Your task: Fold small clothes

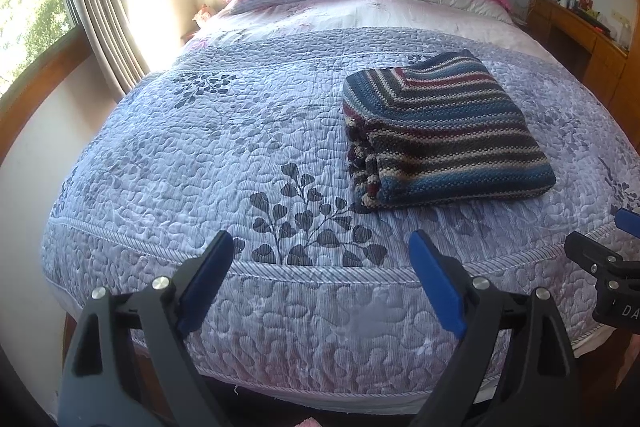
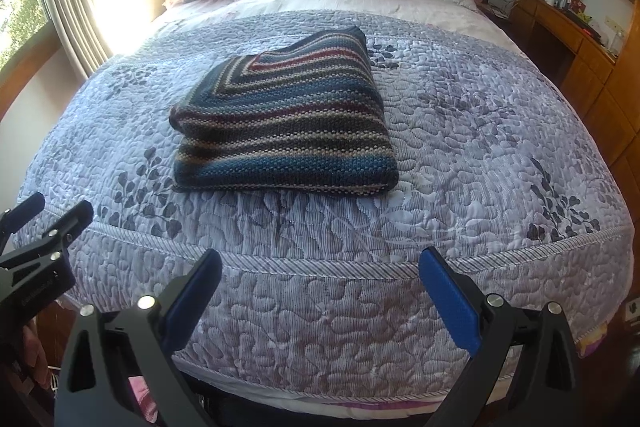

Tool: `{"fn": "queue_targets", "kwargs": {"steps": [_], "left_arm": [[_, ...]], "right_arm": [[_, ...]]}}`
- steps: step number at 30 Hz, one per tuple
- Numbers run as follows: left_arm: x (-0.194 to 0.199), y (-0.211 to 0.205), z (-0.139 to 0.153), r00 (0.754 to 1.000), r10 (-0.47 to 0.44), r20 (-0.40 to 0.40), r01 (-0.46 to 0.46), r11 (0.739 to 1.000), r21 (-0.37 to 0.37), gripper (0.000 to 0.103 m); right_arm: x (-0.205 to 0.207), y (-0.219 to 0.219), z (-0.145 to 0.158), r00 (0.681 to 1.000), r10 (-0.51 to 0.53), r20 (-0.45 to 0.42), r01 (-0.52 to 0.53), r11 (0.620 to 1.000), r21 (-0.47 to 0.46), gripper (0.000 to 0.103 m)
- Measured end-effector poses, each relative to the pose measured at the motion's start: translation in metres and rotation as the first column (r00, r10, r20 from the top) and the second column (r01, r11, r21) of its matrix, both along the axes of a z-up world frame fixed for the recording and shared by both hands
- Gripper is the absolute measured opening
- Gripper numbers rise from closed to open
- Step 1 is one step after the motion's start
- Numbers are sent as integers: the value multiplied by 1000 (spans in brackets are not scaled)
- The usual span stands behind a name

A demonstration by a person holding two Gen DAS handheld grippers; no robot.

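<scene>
A lilac quilted bedspread (image 1: pixel 168 155) covers the bed, carrying a folded striped knit sweater (image 2: pixel 280 123). Left tongs (image 1: pixel 322 251) and right tongs (image 2: pixel 320 267) hover wide apart, empty, at the foot.

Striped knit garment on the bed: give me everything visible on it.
The striped knit garment is chunky knitwear banded in blue, maroon, cream and dark grey. It is folded into a thick, roughly square bundle, with stacked layer edges showing on its left side. It lies flat on the lilac quilted bedspread, touching only that. Both grippers are open and clear of it.
</scene>
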State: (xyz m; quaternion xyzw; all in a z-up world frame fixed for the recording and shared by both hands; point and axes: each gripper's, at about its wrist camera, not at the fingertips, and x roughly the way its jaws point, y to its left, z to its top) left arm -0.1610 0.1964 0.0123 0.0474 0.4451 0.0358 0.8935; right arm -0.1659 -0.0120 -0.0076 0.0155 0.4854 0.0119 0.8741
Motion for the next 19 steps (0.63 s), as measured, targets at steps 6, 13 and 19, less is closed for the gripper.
{"fn": "queue_targets", "kwargs": {"steps": [6,13,19], "left_arm": [[1,0,-2,1000,-1,-5,1,1000,0,89],[1,0,-4,1000,0,-5,0,1000,-1,89],[2,1,-3,1000,-1,-5,1,1000,-2,89]], "right_arm": [[0,0,1,1000,4,18,-3,1000,-10,99],[2,-2,-2,1000,2,-5,-2,1000,-1,99],[4,-4,-4,1000,2,-14,-2,1000,4,99]]}}
